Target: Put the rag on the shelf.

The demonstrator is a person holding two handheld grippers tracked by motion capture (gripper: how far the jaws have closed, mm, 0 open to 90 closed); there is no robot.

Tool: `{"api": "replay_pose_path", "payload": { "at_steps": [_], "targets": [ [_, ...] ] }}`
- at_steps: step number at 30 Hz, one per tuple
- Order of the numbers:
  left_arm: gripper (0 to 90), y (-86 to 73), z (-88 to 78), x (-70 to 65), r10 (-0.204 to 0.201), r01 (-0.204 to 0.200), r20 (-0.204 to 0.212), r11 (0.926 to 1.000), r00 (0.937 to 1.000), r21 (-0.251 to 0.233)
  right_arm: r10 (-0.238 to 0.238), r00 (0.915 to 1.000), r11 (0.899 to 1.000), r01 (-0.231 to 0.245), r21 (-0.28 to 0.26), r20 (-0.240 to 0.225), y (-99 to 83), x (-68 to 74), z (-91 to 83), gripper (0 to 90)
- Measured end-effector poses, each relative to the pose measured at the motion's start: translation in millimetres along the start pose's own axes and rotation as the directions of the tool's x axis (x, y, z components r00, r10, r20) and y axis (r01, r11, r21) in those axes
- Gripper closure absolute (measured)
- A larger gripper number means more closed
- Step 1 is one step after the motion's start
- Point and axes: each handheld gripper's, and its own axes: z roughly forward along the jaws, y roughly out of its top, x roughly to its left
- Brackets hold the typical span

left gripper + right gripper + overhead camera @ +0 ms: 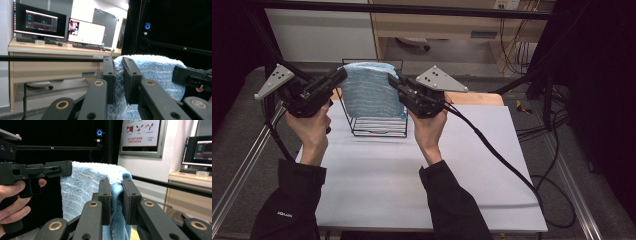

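Black wire rack (379,125) on white table (377,185)

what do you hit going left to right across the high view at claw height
Grey three-cornered plate of the left claw → left claw, shut on the fluffy light blue towel → that towel, hanging over the black wire basket → right claw, shut on the towel's other top corner → its grey three-cornered plate → black cable.

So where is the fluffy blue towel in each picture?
High view: the blue towel hangs at top middle, over the wire basket.
Left gripper view: low and right of middle, pinched by the left tool.
Right gripper view: middle, pinched by the right tool.
Shared landmark: the towel's top edge, a tool at each end.
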Motion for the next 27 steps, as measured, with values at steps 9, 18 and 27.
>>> {"api": "replay_pose_path", "payload": {
  "at_steps": [9, 18, 27],
  "targets": [
    [81.1, 18.8, 4.7, 4.6, 0.018, -0.019, -0.013, 0.9996, 0.9998, -0.02, -0.02, 0.9998, 1.0, 0.02, -0.013, 0.008, 19.1, -2.7, 13.0, 79.3],
    [81.1, 35.4, 14.7, 14.1, 0.005, -0.006, -0.027, 0.9992, 0.9996, -0.039, -0.03, 0.9993, 0.999, 0.031, -0.03, 0.022, 36.8, -9.4, 30.6, 79.3],
    [81.1, 49.5, 23.9, 18.3, 0.01, -0.012, -0.041, 0.9986, 0.9991, -0.051, -0.021, 0.9995, 0.999, 0.022, -0.048, 0.023, 48.7, -17.6, 43.8, 79.6]
  ]
}}
